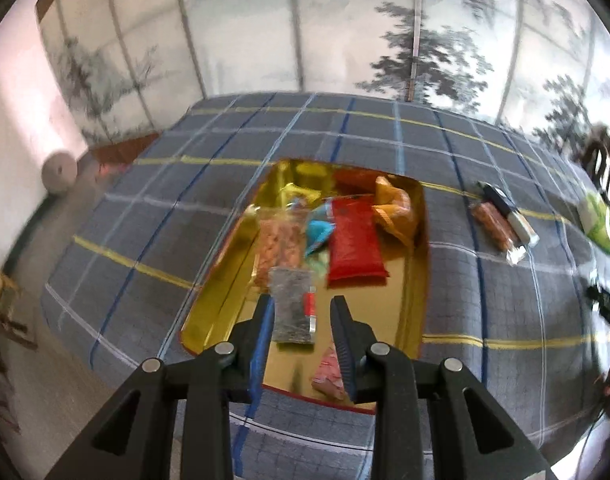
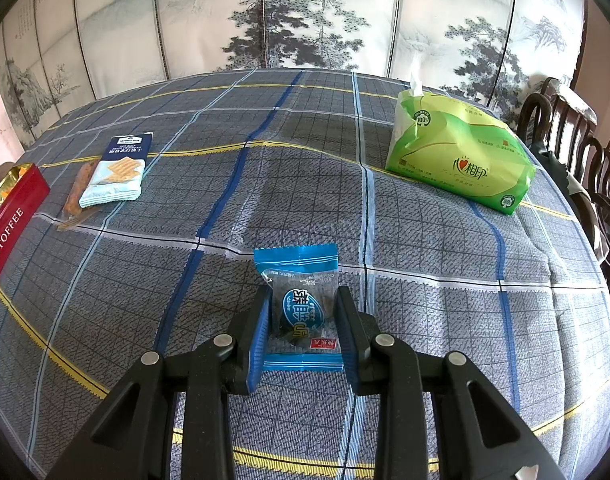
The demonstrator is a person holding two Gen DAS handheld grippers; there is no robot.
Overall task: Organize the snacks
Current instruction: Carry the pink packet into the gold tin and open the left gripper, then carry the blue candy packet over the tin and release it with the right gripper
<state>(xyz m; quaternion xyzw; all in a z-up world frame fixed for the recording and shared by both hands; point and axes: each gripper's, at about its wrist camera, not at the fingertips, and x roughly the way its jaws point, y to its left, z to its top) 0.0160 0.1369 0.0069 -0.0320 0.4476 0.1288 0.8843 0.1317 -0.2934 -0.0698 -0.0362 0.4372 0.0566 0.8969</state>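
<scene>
In the left wrist view a gold tin tray [image 1: 409, 304] lies on the checked tablecloth and holds several snack packets, among them a red packet [image 1: 355, 246] and a grey packet [image 1: 292, 308]. My left gripper [image 1: 303, 310] is open above the tray's near end, over the grey packet, holding nothing. In the right wrist view my right gripper [image 2: 304, 308] is open with its fingers on either side of a blue snack packet [image 2: 299, 300] lying on the cloth. A blue-white cracker packet [image 2: 119, 168] and an orange packet [image 2: 79, 192] lie at the left.
A green tissue pack [image 2: 461, 152] sits at the back right of the table. The red tin side marked TOFFEE [image 2: 9, 228] is at the left edge. Dark wooden chairs [image 2: 577, 152] stand to the right. A painted folding screen [image 2: 305, 12] stands behind the table.
</scene>
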